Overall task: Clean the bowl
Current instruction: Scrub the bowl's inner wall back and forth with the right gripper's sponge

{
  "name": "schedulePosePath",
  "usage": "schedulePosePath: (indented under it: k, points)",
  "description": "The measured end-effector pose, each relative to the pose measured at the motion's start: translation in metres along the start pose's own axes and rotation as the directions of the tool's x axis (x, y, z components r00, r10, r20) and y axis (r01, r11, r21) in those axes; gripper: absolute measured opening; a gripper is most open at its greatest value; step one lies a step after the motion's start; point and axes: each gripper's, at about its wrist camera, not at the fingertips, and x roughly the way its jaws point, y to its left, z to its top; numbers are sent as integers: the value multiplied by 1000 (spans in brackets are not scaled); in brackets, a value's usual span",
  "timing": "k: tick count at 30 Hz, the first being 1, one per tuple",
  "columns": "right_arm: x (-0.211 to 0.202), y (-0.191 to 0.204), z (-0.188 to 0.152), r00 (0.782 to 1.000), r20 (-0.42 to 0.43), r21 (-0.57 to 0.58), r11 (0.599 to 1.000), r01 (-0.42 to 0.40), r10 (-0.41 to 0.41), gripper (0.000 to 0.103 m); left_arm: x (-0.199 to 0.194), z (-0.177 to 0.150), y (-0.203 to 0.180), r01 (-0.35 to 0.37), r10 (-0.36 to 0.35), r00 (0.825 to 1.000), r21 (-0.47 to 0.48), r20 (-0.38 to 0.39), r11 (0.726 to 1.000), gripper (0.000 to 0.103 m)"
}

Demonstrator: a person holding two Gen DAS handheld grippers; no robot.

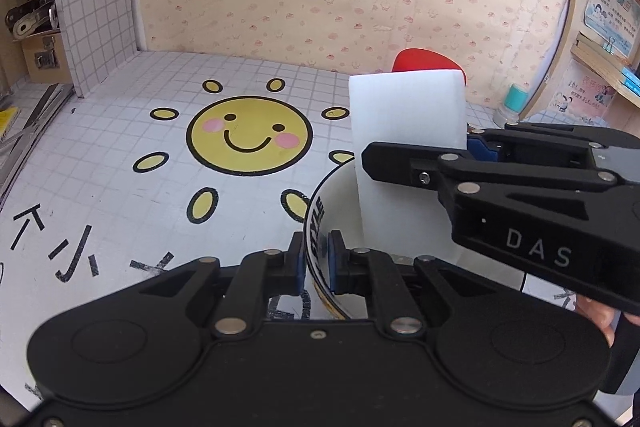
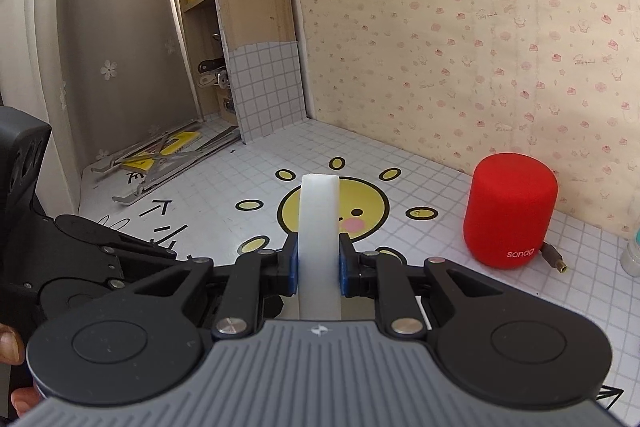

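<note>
Sponge block (image 1: 404,123) stands on end inside the bowl (image 1: 400,219), its long axis upright and its lower end down in the white hollow, near the rim closest to me. My right gripper (image 2: 319,263) is clamped on the block's narrow sides and comes in from the right, above the bowl. My left gripper (image 1: 316,259) is clenched on the bowl's near rim, one pad outside and one inside, pinning it to the tiled bench (image 1: 120,167). I judge the wiping falls to the right hand, since the bowl's inner wall lies directly below and ahead of its sponge.
</note>
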Motion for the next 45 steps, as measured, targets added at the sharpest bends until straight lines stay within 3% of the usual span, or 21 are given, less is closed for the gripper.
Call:
schedulePosePath:
  k: [9, 13, 20, 26, 33, 37, 45]
  points:
    - [-26, -1, -13, 999, 26, 25, 999, 47, -48, 21, 4, 15, 5, 103, -101, 995, 97, -24, 990, 14]
    - [-34, -3, -16, 997, 31, 49, 997, 65, -66, 21, 10, 27, 2, 139, -136, 990, 203, -29, 969, 25]
    - [-40, -1, -18, 996, 37, 64, 994, 83, -86, 20, 25, 29, -5, 187, -172, 982, 282, -76, 941, 20]
    - [-36, 0, -20, 994, 15, 51, 993, 109, -110, 21, 21, 22, -1, 149, -143, 989, 184, -47, 971, 13]
    - [-29, 3, -21, 989, 3, 11, 989, 148, -148, 21, 11, 9, -9, 10, -9, 1000, 79, -8, 997, 12]
    - [-29, 5, -21, 987, 9, -2, 987, 158, -158, 21, 10, 10, -4, 14, -13, 1000, 37, -11, 999, 12]
    - [-33, 5, -22, 984, 16, 22, 984, 179, -179, 21, 8, 9, -9, -4, 4, 1000, 43, -3, 999, 12]
